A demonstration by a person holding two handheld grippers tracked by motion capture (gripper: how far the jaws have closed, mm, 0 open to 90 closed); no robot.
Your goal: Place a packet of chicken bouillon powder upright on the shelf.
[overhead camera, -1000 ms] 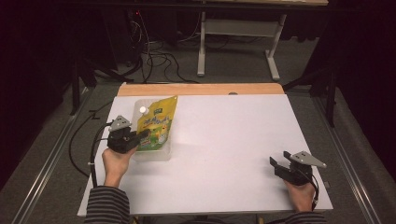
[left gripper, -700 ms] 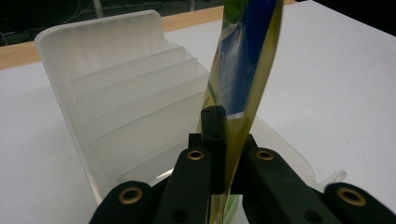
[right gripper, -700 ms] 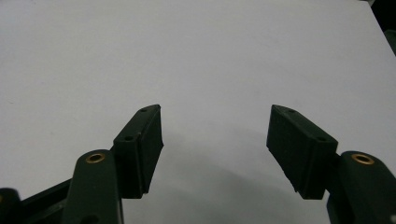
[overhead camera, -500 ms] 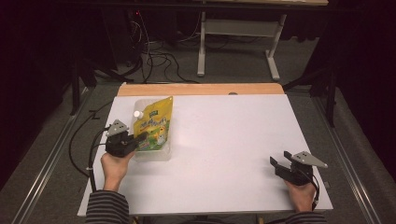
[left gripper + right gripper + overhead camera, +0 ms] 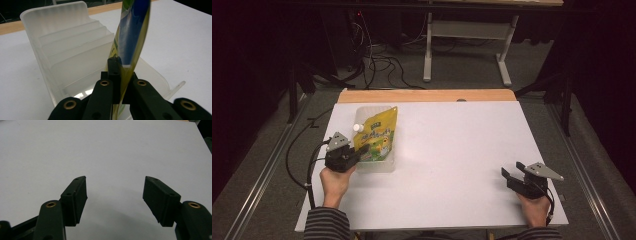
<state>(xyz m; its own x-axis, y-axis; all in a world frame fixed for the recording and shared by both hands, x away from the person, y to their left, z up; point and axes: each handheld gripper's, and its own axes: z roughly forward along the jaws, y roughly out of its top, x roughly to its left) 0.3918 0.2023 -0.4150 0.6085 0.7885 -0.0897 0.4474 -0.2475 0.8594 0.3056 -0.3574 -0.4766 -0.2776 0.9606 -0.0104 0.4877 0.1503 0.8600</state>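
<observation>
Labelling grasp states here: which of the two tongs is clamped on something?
The left tongs, closed on the yellow spouted pouch over the clear slotted rack. The right tongs gape open above bare white table.

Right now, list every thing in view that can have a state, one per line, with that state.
Left gripper: shut on the pouch's lower edge.
Right gripper: open, holding nothing, low over the bare white table.
Pouch: yellow-green, white cap on, leaning in the rack.
Rack: clear plastic, slotted, standing on the table; its other slots look empty.
</observation>
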